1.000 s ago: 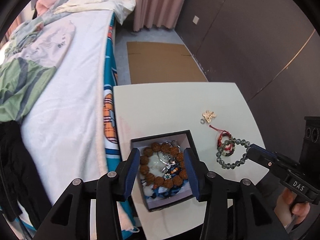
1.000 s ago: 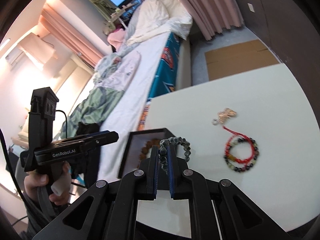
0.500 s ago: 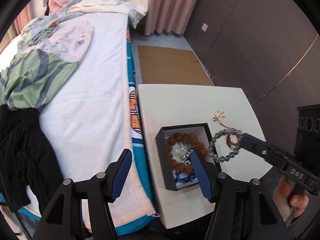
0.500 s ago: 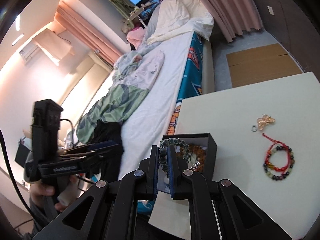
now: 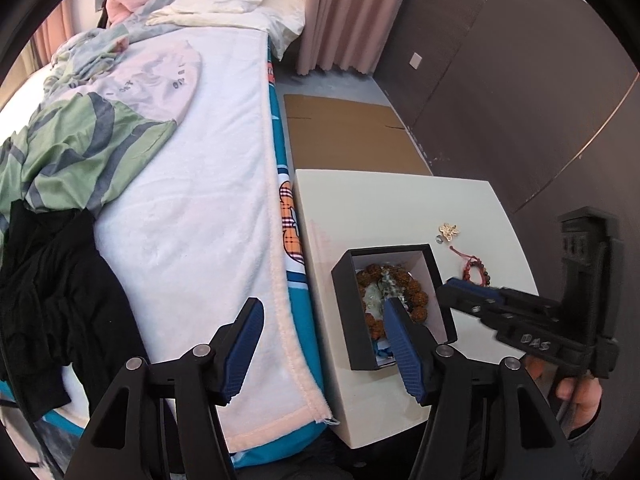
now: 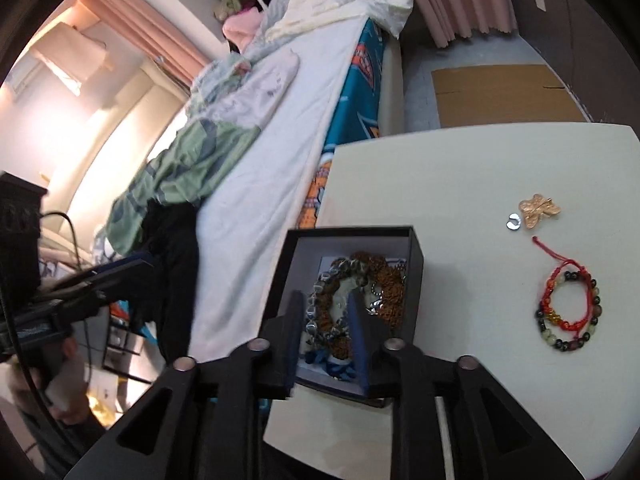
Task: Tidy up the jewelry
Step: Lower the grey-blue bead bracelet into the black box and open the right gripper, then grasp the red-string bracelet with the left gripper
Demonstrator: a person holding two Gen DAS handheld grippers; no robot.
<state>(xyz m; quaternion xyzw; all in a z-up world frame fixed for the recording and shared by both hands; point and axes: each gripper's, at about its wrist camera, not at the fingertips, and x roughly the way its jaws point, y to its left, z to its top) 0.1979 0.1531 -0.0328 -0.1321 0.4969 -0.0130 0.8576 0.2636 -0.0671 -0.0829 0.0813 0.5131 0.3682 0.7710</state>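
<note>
A black jewelry box stands at the white table's left edge and holds a brown bead bracelet and the grey-green bead bracelet. My right gripper is open just above the box, with the grey-green bracelet lying between its fingers. A red cord bead bracelet, a gold butterfly charm and a small silver ring lie on the table to the right. My left gripper is open and empty, hanging over the bed edge left of the box.
The white table stands against a bed with a white blanket, green clothes and black clothes. A flat cardboard sheet lies on the floor beyond the table. A dark wall panel runs on the right.
My right gripper opened and let the grey-green bracelet drop into the box. My left gripper drew back and to the left, away from the box.
</note>
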